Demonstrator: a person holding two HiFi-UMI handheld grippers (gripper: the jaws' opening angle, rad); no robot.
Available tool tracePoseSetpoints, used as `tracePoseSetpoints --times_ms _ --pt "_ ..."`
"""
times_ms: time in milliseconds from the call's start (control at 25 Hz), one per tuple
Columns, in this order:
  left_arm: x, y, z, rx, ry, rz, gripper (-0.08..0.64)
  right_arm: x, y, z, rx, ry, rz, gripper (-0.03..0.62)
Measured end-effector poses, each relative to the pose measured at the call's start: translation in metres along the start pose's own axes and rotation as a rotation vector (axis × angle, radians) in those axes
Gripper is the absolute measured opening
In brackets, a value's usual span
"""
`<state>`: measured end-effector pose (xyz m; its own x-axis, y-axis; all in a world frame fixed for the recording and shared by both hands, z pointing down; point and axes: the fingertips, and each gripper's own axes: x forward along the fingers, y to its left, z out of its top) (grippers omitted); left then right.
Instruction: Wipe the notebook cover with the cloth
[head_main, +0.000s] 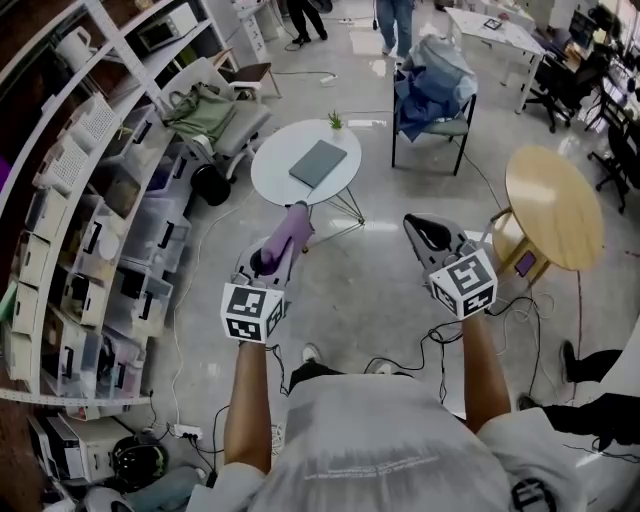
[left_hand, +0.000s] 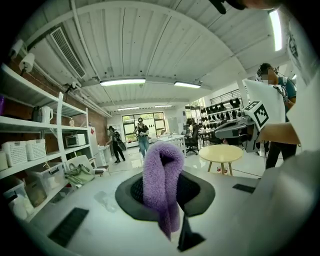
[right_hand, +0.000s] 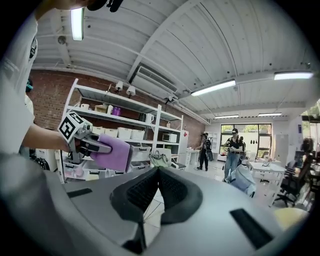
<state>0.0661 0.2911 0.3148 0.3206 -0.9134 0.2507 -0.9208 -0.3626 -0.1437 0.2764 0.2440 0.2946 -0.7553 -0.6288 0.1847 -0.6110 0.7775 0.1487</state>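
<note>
Fingers of the left gripper clamp the purple cloth, the right gripper closed on nothing, both well short of the notebook, so wiping seems unstarted.

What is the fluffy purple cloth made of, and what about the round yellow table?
The cloth looks like soft plush fabric, maybe microfibre. Its surface is all fuzzy little tufts, and it folds over and droops. The round table looks like pale wood with a smooth, matt top. Its even tan colour hints at that, though it could be a wood-look coating.
</note>
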Motion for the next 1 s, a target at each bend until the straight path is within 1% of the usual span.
tracePoseSetpoints --times_ms 200,320,400,520,720,1000 --pt "0.022 0.013 -0.008 -0.001 0.005 -0.017 0.057 0.018 -0.012 -0.011 0.042 0.022 -0.026 0.002" --pt "0.039 0.033 -0.020 -0.016 0.012 -0.033 0.057 0.037 -0.010 -0.020 0.029 0.059 -0.033 0.002" --pt "0.053 0.054 -0.028 -0.030 0.014 -0.040 0.057 0.056 -0.012 -0.022 0.023 0.080 -0.046 0.002" --pt "0.076 0.091 -0.038 -0.023 0.026 -0.065 0.057 0.091 -0.017 -0.019 0.028 0.102 -0.083 0.002" --pt "0.118 0.164 -0.043 -0.027 0.028 -0.090 0.057 0.156 -0.024 -0.003 0.017 0.122 -0.130 0.002" --pt "0.166 0.246 -0.044 -0.014 0.033 -0.179 0.057 0.237 -0.030 0.008 0.059 0.165 -0.219 0.002"
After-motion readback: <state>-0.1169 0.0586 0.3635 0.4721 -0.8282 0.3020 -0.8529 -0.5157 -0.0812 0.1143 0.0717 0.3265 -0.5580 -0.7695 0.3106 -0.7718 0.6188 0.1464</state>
